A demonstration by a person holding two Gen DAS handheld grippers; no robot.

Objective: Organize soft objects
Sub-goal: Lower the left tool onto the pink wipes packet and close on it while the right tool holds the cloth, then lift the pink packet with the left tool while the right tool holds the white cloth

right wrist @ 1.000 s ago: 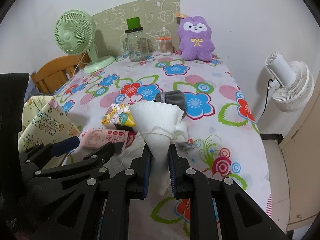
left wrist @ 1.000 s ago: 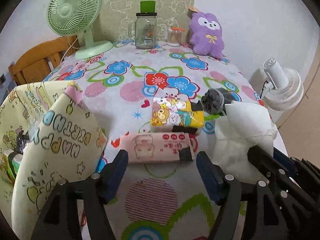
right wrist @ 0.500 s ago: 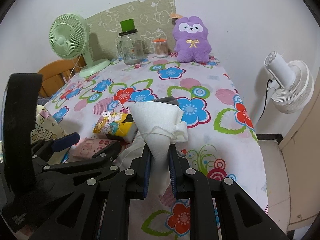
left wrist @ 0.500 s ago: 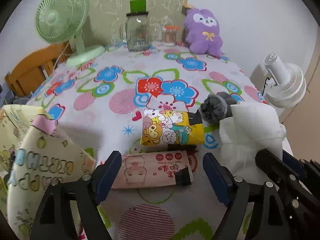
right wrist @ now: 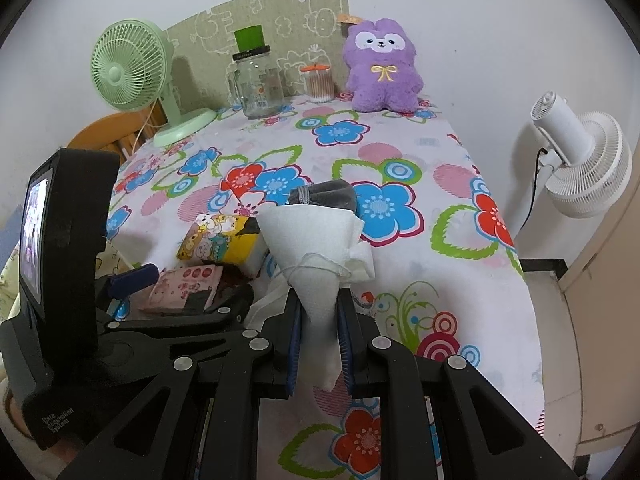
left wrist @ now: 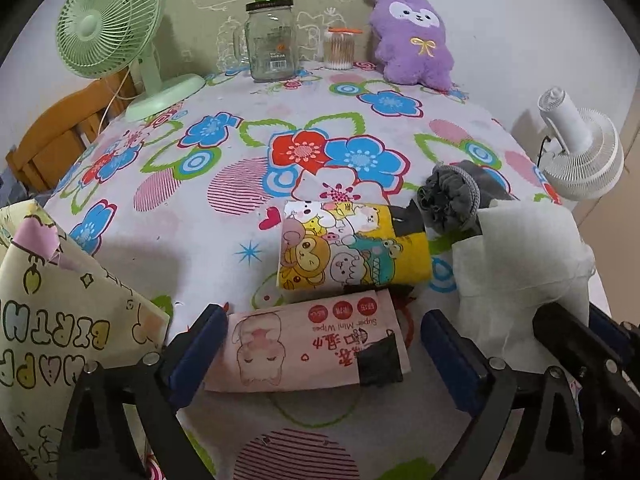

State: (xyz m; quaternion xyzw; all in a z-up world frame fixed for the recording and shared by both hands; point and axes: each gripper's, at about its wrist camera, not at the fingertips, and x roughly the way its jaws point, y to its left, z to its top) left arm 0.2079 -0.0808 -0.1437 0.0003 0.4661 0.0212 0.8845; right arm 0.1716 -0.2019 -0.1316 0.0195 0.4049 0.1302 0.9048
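Three soft items are lying loose on the desk [left wrist: 168, 240], and a fourth is sitting in a grip; judging by this, the sorting is only starting, with none yet placed in the "happy birthday" gift bag [left wrist: 60, 320] standing open at the left edge, assuming that bag is the destination.

Left to right in the left wrist view: the gift bag is leaning beside the left hand-held gripper [left wrist: 320, 350], whose jaws are standing wide apart and holding nothing. The pink wipes pack [left wrist: 304, 348] is lying flat on the desk directly between its two blue pads [left wrist: 200, 344], apparently not touched by either. Just beyond, the yellow cartoon tissue pack [left wrist: 352, 248] is lying flat, touching or nearly touching the wipes pack. The grey rolled socks [left wrist: 452, 196] are resting to its right.

Farthest right, the right hand-held gripper [right wrist: 319, 320] is clamping the lower part of the white cloth bundle [right wrist: 316, 240], which is standing upright above the jaws with a thin string around it.

Pose: both grippers are sitting low and side by side, pointing forward across the desk, the left one lined up for the wipes pack. Remaining work, as estimated: wipes, tissues, socks and the bundle are all awaiting stowing. The purple plush [right wrist: 382, 66] at the far wall is sitting untouched.
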